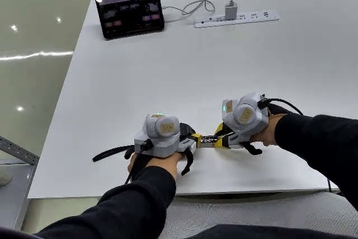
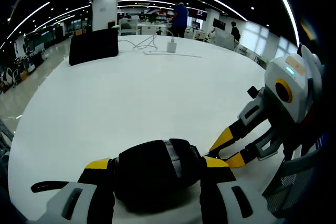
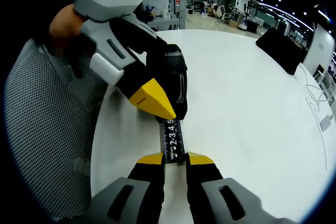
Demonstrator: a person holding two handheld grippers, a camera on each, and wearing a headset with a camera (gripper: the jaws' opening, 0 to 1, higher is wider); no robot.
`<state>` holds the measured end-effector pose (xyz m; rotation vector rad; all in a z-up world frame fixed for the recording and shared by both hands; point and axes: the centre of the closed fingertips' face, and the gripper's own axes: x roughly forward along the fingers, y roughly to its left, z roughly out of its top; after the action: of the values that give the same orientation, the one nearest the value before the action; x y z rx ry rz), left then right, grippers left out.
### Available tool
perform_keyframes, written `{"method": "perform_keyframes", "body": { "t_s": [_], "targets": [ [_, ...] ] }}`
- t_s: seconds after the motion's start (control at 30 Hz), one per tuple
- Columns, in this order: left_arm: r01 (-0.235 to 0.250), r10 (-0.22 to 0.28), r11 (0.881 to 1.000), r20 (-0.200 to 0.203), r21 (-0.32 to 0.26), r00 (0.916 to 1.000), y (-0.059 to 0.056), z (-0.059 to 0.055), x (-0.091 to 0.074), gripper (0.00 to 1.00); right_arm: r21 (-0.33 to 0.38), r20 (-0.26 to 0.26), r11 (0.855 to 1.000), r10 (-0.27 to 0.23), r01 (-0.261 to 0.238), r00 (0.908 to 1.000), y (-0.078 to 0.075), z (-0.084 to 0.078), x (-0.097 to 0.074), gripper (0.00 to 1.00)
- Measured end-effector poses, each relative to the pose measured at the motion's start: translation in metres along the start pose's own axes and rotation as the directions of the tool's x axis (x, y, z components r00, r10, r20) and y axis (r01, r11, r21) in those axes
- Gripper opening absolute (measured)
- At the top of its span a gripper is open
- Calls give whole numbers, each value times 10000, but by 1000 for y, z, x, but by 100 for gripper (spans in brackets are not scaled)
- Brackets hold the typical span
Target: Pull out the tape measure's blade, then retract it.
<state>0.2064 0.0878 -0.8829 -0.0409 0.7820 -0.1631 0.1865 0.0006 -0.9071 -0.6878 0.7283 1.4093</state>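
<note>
Now, near the table's front edge, your left gripper clamps the tape measure; your right gripper pinches its blade tip.

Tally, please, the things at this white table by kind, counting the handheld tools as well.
tools: 2 (left tool, right tool)
tape measure: 1
tablet: 1
power strip: 1
charger with cable: 1
total: 6
</note>
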Motion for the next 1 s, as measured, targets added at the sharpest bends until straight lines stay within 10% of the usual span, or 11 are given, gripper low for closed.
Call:
{"method": "perform_keyframes", "body": {
  "t_s": [1.0],
  "targets": [
    [153,-151,9998,142,-143,9998,0,1,-2,61,365,109,9992,-176,172,9998,1,9,7,11]
  ]
}}
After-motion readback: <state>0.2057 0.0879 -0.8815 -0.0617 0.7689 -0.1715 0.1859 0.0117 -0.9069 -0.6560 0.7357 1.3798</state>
